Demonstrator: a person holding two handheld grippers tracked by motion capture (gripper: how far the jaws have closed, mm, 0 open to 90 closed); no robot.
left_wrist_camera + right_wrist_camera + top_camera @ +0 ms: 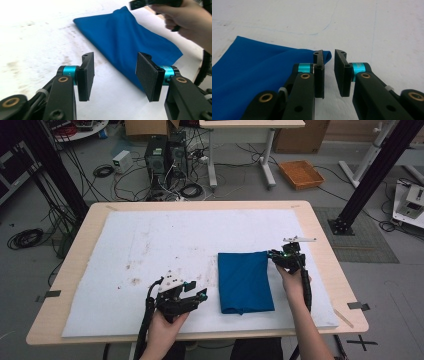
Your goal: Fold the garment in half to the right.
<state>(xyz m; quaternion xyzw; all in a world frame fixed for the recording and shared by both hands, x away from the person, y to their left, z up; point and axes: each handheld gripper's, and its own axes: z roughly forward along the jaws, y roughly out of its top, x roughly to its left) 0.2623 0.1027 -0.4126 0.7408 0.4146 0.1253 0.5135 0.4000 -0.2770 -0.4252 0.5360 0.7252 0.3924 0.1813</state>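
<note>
— What colour is the cloth (pixel 245 281)?
— Solid deep blue, no pattern.
— And the mat (pixel 165 245) under it?
— White, with brownish stains and a faint blue line.
— The desk (pixel 320 227)?
— Pale wood.
— The left tool (pixel 113 75) and right tool (pixel 329 72)?
— Black, with turquoise collars and brass-coloured rivets.

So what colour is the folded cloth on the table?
Plain deep blue; the cloth shows best in the left gripper view.

blue cloth (pixel 254 67) cut off lower left
</note>
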